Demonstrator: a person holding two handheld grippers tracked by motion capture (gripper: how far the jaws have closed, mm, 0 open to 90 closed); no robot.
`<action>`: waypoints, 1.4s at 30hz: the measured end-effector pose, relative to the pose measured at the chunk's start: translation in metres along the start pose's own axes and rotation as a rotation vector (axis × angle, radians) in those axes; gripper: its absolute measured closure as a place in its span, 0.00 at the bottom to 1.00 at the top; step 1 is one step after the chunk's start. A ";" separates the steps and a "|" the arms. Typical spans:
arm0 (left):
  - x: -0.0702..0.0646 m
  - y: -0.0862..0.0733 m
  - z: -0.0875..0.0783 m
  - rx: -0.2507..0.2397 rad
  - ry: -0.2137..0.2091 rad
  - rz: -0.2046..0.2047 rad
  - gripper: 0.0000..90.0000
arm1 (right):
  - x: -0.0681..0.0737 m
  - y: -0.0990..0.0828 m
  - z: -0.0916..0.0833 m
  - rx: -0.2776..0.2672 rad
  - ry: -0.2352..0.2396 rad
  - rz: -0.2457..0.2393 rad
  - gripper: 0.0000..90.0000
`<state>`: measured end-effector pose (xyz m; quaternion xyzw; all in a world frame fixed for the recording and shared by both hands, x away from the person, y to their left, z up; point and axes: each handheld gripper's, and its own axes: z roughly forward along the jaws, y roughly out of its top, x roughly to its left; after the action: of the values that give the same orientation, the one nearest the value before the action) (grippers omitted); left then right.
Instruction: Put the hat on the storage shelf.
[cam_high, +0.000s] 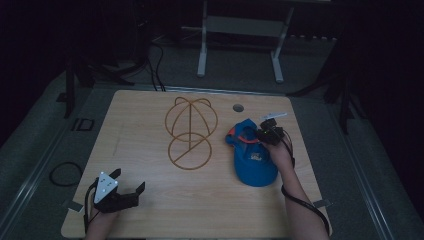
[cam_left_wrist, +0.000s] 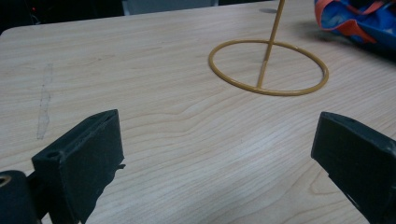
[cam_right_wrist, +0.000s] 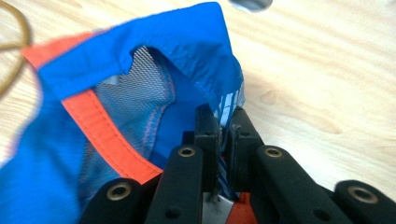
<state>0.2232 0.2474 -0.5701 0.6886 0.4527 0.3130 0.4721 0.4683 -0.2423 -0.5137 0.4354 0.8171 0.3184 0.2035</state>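
Setting: dim room around a pale wooden table (cam_high: 150, 200), with grey floor on all sides and a white metal frame (cam_high: 240, 35) standing beyond the far edge.
Table details: a small round hole (cam_high: 238, 107) sat near the far edge; a black cable ring (cam_high: 65, 173) lay on the floor off the left side.
Wire stand: an ochre wire hat stand (cam_high: 190, 132) stood mid-table, its round base ring flat on the wood and its looped top rising from a thin upright rod.
Cap: a blue cap (cam_high: 252, 155) with orange trim lay on the right half of the table, just right of the stand and apart from it, its brim toward the person.
Right gripper: the right gripper (cam_right_wrist: 224, 130) was at the cap's far end, its jaws pinched nearly together on a fold of the blue fabric; the cloth's edge ran up between the pads, with mesh lining showing beside it.
Left gripper: the left gripper (cam_left_wrist: 215, 154) rested near the table's front left corner, well apart from the cap, its jaws spread wide with only bare wood between them.
Arms: the person's forearms came in from the near edge, one to each gripper.
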 end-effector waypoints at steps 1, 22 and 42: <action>0.000 0.000 0.000 -0.002 0.000 -0.001 0.03 | 0.000 0.001 -0.005 -0.012 0.001 -0.002 0.95; -0.012 0.024 -0.007 -0.007 -0.100 -0.021 0.03 | 0.029 0.013 -0.131 -0.303 0.006 -0.062 0.95; -0.055 0.116 -0.005 -0.057 -0.334 0.034 0.03 | 0.077 0.012 -0.190 -0.428 0.058 -0.157 0.95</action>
<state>0.2354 0.1820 -0.4607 0.7250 0.3471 0.2151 0.5546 0.3182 -0.2378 -0.3738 0.3079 0.7678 0.4801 0.2917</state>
